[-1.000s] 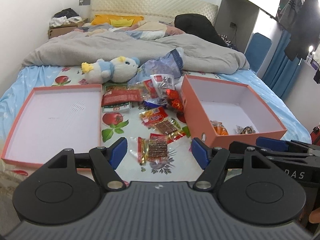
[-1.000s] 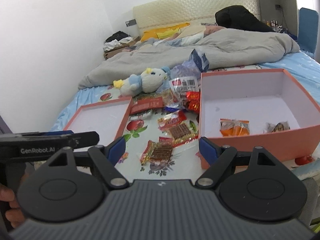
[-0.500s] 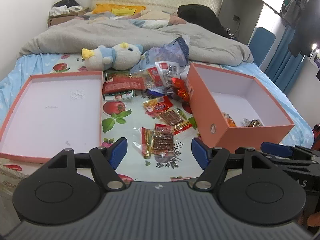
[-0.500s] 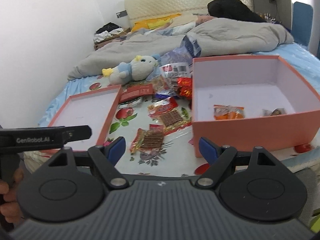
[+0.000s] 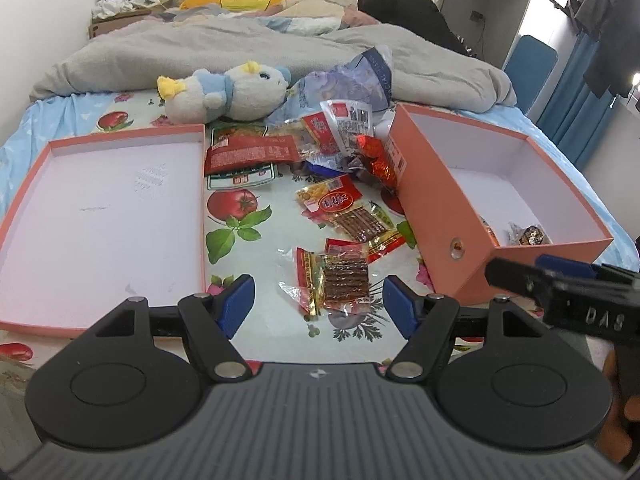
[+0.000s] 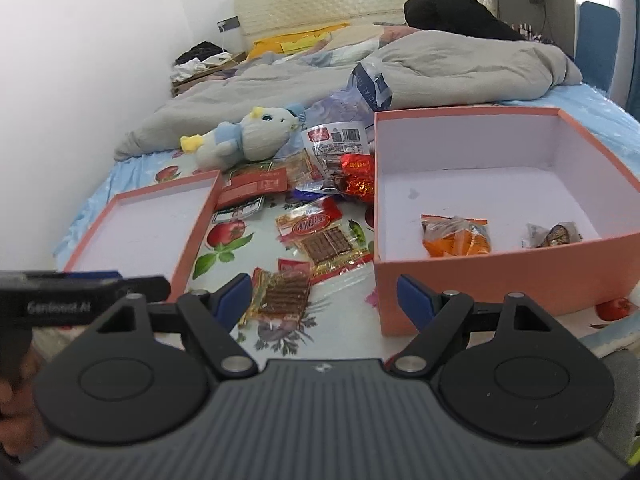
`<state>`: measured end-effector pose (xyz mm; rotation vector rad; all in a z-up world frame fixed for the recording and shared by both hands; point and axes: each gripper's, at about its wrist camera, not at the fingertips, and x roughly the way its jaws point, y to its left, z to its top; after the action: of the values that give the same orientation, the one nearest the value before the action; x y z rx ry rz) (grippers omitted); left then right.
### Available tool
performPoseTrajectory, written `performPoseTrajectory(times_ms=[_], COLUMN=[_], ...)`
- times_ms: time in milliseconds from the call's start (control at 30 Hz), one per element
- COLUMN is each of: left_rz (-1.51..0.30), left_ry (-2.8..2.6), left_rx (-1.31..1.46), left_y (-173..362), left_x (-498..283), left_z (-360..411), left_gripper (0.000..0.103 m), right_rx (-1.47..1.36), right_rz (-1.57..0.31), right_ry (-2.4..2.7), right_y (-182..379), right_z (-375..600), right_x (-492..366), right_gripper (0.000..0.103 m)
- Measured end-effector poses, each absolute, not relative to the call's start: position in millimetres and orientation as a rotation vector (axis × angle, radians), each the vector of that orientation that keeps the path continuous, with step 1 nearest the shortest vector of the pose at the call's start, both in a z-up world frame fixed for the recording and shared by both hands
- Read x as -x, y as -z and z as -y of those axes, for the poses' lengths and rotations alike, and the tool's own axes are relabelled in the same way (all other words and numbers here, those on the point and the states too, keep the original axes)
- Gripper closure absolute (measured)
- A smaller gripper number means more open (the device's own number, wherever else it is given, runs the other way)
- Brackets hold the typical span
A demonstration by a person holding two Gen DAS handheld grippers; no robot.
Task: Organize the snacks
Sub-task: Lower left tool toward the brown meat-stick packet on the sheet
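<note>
Several snack packets lie scattered on the fruit-print bedsheet between two boxes. The nearest is a clear packet of brown strips (image 5: 338,280) (image 6: 282,296). My left gripper (image 5: 318,300) hovers open just in front of it, nothing between the blue pads. My right gripper (image 6: 324,300) is open too, near the same packet and the front corner of the deep orange box (image 6: 500,276) (image 5: 436,216). That box holds an orange packet (image 6: 456,236) and a small dark-filled one (image 6: 554,234). A shallow orange lid (image 5: 100,216) (image 6: 140,232) lies on the left.
A plush toy (image 5: 228,94) and a crumpled blue bag (image 5: 352,80) lie behind the snacks, a grey duvet (image 5: 240,52) beyond them. The other gripper's body shows at right (image 5: 576,304) in the left view and at left (image 6: 72,300) in the right view.
Both grippers have come forward and down toward the snacks, so the packets and boxes look larger and nearer. Jaws stayed open; nothing was picked up.
</note>
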<state>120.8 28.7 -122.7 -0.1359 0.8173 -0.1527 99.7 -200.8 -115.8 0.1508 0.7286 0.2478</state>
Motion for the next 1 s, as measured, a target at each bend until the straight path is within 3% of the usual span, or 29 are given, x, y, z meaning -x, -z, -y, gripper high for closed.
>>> performPoseTrajectory(times_ms=[200, 500, 667, 767, 1000], left_rz=[-0.868, -0.913, -0.938, -0.942, -0.918], left_ry=[0.200, 0.268, 0.298, 0.295, 0.305], left_rx=[0.119, 0.077, 0.045, 0.040, 0.002], left_y=[148.1, 187.2, 208.5, 219.4, 238.6], left_x=[-138.9, -171.1, -193.5, -208.0, -236.5], left_z=[-28.2, -19.0, -9.2, -7.0, 4.9], left_gripper=[0.029, 0.028, 0.028, 0.017, 0.016], right_rx=[-0.170, -0.102, -0.087, -0.066, -0.026], right_rz=[-0.770, -0.821, -0.832, -0.834, -0.837], right_ry=[-0.321, -0.323, -0.328, -0.321, -0.297], right_y=[125.4, 138.4, 142.3, 145.1, 148.6], right_z=[186.6, 164.0, 156.7, 151.7, 146.3], right_x=[-120.1, -154.1, -176.8, -191.0, -216.1], right_gripper=[0.022, 0.035, 0.036, 0.036, 0.036])
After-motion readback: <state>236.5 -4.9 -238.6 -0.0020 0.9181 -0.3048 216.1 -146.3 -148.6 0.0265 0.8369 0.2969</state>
